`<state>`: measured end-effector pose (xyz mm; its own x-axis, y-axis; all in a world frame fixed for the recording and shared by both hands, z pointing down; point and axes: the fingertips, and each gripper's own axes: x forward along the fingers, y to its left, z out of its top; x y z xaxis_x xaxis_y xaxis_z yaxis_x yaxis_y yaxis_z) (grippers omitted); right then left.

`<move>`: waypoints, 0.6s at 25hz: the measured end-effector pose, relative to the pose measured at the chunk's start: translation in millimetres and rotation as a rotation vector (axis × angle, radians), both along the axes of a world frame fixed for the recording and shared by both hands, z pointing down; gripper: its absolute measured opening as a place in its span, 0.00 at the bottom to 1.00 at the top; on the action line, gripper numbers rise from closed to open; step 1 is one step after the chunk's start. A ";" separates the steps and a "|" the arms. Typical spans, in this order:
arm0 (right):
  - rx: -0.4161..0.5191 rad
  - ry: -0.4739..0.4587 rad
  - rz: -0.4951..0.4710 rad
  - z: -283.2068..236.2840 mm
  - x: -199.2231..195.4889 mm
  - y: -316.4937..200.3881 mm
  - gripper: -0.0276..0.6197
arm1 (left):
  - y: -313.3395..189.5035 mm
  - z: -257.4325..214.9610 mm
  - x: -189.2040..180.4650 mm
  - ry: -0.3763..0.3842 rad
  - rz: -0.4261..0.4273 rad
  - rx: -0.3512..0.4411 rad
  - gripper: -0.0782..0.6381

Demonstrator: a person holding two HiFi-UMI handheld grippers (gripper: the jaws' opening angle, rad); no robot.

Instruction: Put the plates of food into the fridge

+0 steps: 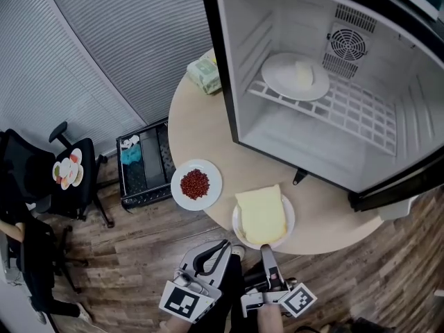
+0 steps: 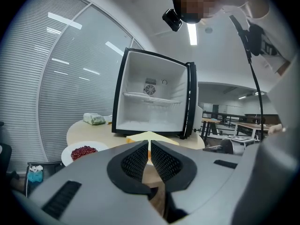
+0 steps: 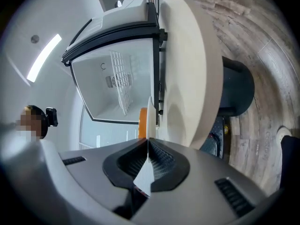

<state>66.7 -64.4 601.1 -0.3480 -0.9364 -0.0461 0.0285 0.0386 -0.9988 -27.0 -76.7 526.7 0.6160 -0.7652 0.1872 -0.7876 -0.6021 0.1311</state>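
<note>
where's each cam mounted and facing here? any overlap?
Head view: head-mounted, looking steeply down on the table and open fridge; left gripper and right gripper show at the bottom.
Left gripper view: on the left gripper, looking level past its closed jaws at the fridge front; the person's upper body fills the right.
Right gripper view: on the right gripper, rolled sideways, facing the fridge, jaws clamped on the plate of yellow food; the person's head at left.
Shared: all three see the fridge interior.
</note>
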 end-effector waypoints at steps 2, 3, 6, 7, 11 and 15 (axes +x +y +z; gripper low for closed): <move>0.007 0.009 0.001 -9.7 3.9 -2.1 0.07 | -4.1 -5.3 3.2 0.012 0.007 0.005 0.12; 0.010 0.014 -0.001 -14.8 5.8 -3.0 0.07 | -6.2 -8.2 5.2 0.014 0.012 0.007 0.12; 0.019 0.020 0.004 -31.6 12.5 -8.8 0.07 | -14.7 -20.1 13.1 0.024 0.030 0.010 0.12; 0.021 0.022 0.010 -37.5 15.2 -11.6 0.07 | -18.3 -24.6 15.5 0.034 0.035 0.012 0.12; 0.025 0.033 0.031 -61.3 22.4 -18.6 0.07 | -26.4 -40.1 20.9 0.068 0.054 -0.012 0.12; 0.032 0.032 0.049 -85.4 27.4 -20.7 0.07 | -31.3 -58.3 24.3 0.073 0.084 -0.009 0.12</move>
<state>94.1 -85.1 515.8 -0.3040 -0.9504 -0.0660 -0.0062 0.0713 -0.9974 -2.7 -108.0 468.4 0.6904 -0.7086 0.1456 -0.7223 -0.6643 0.1920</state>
